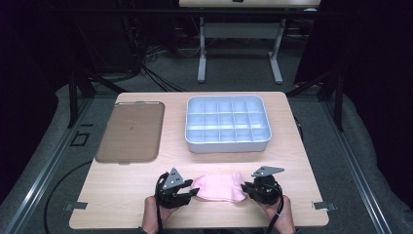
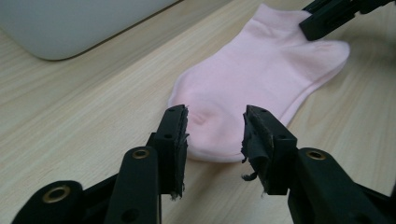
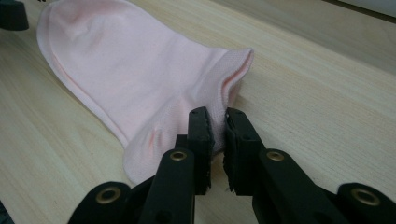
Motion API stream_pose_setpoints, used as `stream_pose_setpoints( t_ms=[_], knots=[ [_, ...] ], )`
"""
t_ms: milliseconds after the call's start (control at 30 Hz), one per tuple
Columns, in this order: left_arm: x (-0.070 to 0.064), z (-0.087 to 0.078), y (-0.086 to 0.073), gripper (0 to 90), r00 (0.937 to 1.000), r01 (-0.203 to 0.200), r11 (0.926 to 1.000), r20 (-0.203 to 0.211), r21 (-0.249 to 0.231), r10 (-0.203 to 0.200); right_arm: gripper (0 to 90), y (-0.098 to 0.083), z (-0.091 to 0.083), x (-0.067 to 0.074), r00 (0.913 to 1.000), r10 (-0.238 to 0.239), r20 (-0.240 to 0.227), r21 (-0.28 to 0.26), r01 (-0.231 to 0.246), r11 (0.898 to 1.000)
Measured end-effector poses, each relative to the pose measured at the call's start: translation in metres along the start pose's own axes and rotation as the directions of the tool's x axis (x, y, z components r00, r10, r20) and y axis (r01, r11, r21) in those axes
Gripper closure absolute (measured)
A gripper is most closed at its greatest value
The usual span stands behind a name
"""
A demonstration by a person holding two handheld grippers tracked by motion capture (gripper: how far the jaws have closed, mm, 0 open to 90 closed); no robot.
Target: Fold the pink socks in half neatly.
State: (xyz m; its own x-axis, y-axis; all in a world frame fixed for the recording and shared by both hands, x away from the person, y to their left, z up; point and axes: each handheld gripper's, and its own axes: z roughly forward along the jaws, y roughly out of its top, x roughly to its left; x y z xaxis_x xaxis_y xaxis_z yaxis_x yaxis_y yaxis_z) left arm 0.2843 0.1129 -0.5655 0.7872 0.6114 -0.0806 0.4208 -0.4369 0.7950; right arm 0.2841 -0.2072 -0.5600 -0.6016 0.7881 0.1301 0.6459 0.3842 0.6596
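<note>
High view — wooden table (image 1: 122,195), grey carpet (image 1: 234,73)

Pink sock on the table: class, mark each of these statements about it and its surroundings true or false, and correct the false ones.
1. The sock lies flat on the wooden table. True.
2. The right gripper is shut on the sock's cuff. True.
3. The left gripper is clamped tight on the toe. False: its jaws stand apart, with the toe end between them and the pads not pressing.
4. The sock sits inside the divided tray. False: it lies on the table in front of the tray.
5. A flat brown tray lies left of the divided tray. True.
</note>
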Motion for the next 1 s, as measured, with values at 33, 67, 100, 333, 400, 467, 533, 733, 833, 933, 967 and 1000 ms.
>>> stream_pose_setpoints(
  t_ms=[33, 67, 100, 333, 400, 467, 533, 733, 833, 933, 967, 1000],
  knots=[
    [0.001, 0.002, -0.001, 66.2, 1.0, -0.005, 1.0, 0.002, 0.007, 0.005, 81.4, 0.001, 0.001, 0.0, 1.0, -0.003, 0.005, -0.003, 0.003, 1.0],
    [0.001, 0.005, -0.002, 66.2, 0.9999, -0.011, 0.9999, 0.002, 0.007, 0.011, 81.4, 0.001, 0.001, 0.0, 1.0, -0.003, 0.005, -0.003, 0.003, 1.0],
    [0.001, 0.006, -0.003, 66.9, 0.9998, -0.022, 0.9997, -0.003, 0.013, 0.022, 81.4, 0.001, 0.001, 0.0, 1.0, -0.004, 0.004, -0.004, 0.004, 1.0],
    [0.002, 0.017, -0.008, 77.8, 1.0, -0.006, 0.9986, -0.002, 0.053, 0.006, 81.2, 0.006, -0.003, 0.002, 0.9993, -0.035, 0.009, 0.001, 0.035, 0.999],
    [0.003, 0.019, -0.009, 79.1, 1.0, 0.002, 0.9985, 0.003, 0.055, -0.002, 81.2, 0.008, -0.005, 0.003, 0.9987, -0.051, 0.006, 0.001, 0.051, 0.999],
    [0.004, 0.019, -0.01, 81.0, 0.9999, 0.009, 0.9986, 0.006, 0.053, -0.01, 81.3, 0.01, -0.007, 0.004, 0.9986, -0.051, 0.009, -0.005, 0.051, 0.999],
    [0.005, 0.02, -0.011, 83.7, 0.9998, 0.019, 0.9987, 0.007, 0.047, -0.02, 81.3, 0.013, -0.013, 0.006, 0.9961, -0.068, 0.056, 0.037, 0.066, 0.997],
    [0.004, 0.02, -0.012, 86.3, 0.9999, 0.016, 0.9991, 0.0, 0.039, -0.016, 81.2, 0.018, -0.013, 0.01, 0.9977, -0.067, 0.012, -0.023, 0.067, 0.997],
    [0.005, 0.02, -0.014, 86.3, 0.9997, 0.023, 0.9993, 0.006, 0.03, -0.023, 81.2, 0.021, -0.016, 0.011, 0.997, -0.077, 0.009, -0.028, 0.078, 0.997],
    [0.005, 0.02, -0.014, 86.4, 0.9998, 0.019, 0.9994, 0.006, 0.029, -0.02, 81.3, 0.023, -0.018, 0.012, 0.9965, -0.084, 0.007, -0.033, 0.084, 0.996],
    [0.005, 0.019, -0.014, 86.3, 0.9998, 0.017, 0.9994, 0.006, 0.029, -0.017, 81.3, 0.025, -0.019, 0.013, 0.9962, -0.086, 0.008, -0.039, 0.087, 0.995],
    [0.004, 0.02, -0.014, 86.3, 0.9998, 0.018, 0.9995, 0.0, 0.024, -0.018, 81.3, 0.026, -0.02, 0.014, 0.9962, -0.087, 0.006, -0.041, 0.087, 0.995]
  ],
)
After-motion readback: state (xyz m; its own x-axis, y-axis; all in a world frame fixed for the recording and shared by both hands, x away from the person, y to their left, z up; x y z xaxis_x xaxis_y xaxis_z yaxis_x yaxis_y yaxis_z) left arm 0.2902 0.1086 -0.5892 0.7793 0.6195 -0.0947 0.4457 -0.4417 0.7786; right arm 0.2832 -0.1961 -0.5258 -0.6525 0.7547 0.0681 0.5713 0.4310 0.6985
